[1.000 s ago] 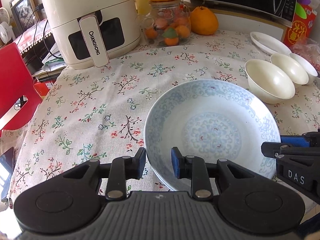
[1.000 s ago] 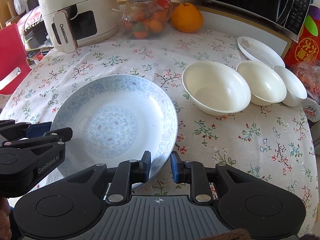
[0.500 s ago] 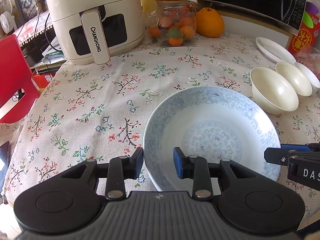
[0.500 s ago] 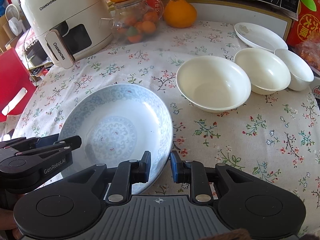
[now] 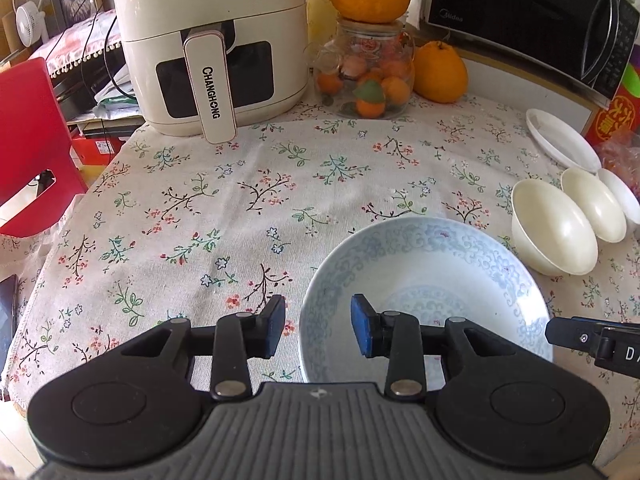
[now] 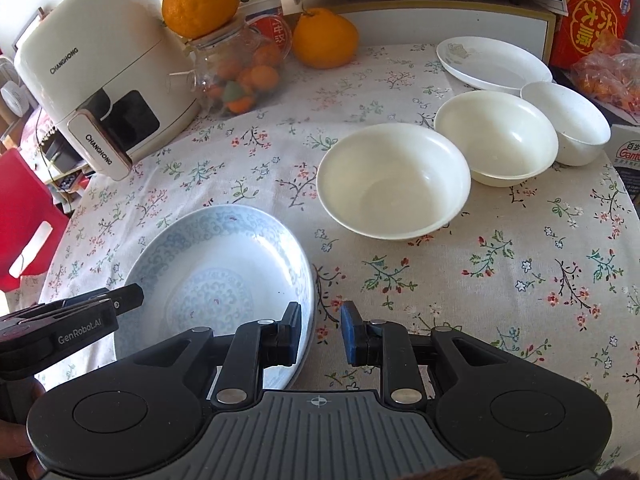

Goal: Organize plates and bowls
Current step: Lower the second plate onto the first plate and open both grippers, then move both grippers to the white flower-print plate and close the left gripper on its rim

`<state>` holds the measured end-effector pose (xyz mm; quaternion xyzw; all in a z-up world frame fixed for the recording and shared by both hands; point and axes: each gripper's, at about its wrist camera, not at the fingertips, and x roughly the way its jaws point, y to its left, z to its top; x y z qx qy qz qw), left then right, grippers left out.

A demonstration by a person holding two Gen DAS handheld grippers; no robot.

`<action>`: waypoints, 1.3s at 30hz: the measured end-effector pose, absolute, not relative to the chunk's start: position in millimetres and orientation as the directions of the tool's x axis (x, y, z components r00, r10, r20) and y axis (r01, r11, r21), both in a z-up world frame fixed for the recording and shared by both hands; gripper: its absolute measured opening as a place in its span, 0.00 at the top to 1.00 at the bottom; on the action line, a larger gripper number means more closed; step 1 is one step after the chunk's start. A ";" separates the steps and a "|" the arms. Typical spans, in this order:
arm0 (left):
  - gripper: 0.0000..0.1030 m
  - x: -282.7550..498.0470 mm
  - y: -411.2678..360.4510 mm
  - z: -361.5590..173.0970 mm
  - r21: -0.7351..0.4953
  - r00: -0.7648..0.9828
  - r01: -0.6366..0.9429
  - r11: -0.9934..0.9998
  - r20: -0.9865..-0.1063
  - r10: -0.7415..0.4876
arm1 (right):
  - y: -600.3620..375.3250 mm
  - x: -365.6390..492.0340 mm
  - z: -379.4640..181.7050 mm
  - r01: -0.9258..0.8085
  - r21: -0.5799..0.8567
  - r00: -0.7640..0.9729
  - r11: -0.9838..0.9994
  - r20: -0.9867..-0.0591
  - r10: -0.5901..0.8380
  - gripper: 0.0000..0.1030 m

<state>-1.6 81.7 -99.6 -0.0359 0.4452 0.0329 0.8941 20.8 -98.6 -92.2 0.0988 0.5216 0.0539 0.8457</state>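
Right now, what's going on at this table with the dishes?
A person with a gripper in each hand is working on the blue-patterned plate. The left gripper straddles its near-left rim with its jaws opening and not pressing. The right gripper has the plate's right rim between its fingers; whether it grips is unclear. Three white bowls and a white plate wait on the floral tablecloth.

White plate [image 5: 424, 280] with pale blue scroll pattern; three plain cream bowls [image 6: 394, 180]; tablecloth [image 5: 240, 208] off-white, small red, blue, green floral sprigs; cream air fryer [image 5: 208, 40]; orange fruit [image 5: 440, 72]; far plate [image 6: 494, 64] white, maybe faint motif.
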 end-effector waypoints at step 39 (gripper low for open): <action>0.18 218.4 -131.0 -98.3 -0.332 0.528 0.064 0.941 -0.789 -0.314 | -415.7 152.5 -106.6 0.655 0.443 0.575 0.612 -0.818 -0.022 0.37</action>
